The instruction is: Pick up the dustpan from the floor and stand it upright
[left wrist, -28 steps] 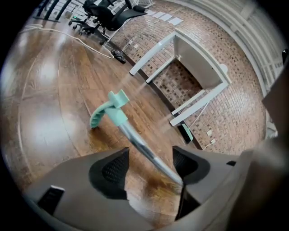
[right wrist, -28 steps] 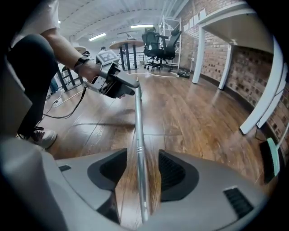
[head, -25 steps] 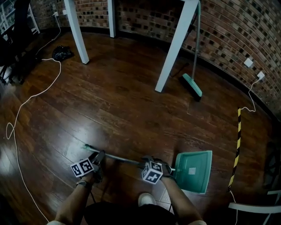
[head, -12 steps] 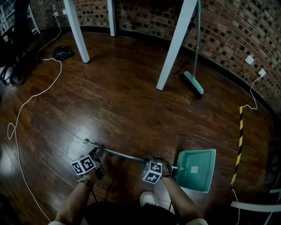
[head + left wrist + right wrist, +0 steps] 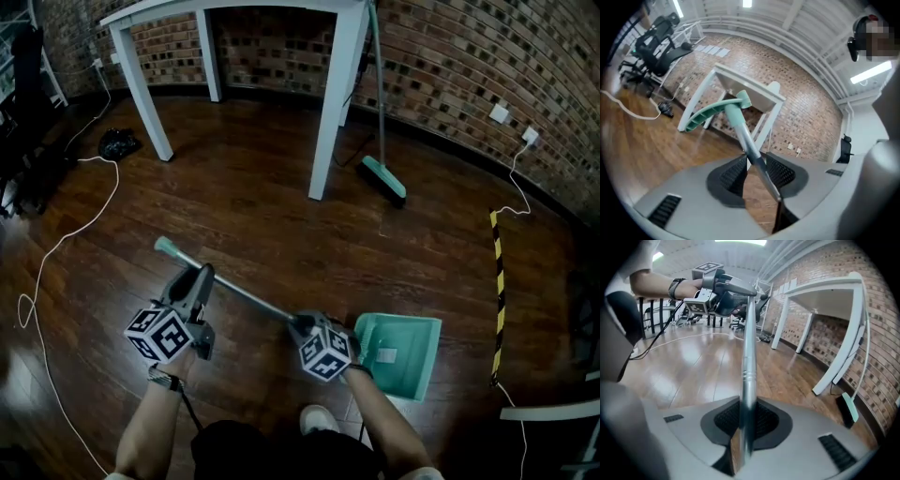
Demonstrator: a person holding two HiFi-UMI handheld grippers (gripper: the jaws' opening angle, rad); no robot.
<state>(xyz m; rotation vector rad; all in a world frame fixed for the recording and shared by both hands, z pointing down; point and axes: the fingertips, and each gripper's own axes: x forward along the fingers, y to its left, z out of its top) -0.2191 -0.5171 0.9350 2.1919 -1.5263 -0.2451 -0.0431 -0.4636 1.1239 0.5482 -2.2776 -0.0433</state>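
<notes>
dustpan pole clamped between jaws of right gripper.

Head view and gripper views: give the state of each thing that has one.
dustpan: not yet upright
dustpan handle: slanted, free end raised
left hand-held gripper: jaws closing, pads on the dustpan handle
right hand-held gripper: shut on the dustpan handle
broom: upright, head on the floor

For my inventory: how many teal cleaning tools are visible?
2: the teal plastic dustpan with a metal handle, low in the head view; the teal broom beside the white table. More may be hidden.
</notes>
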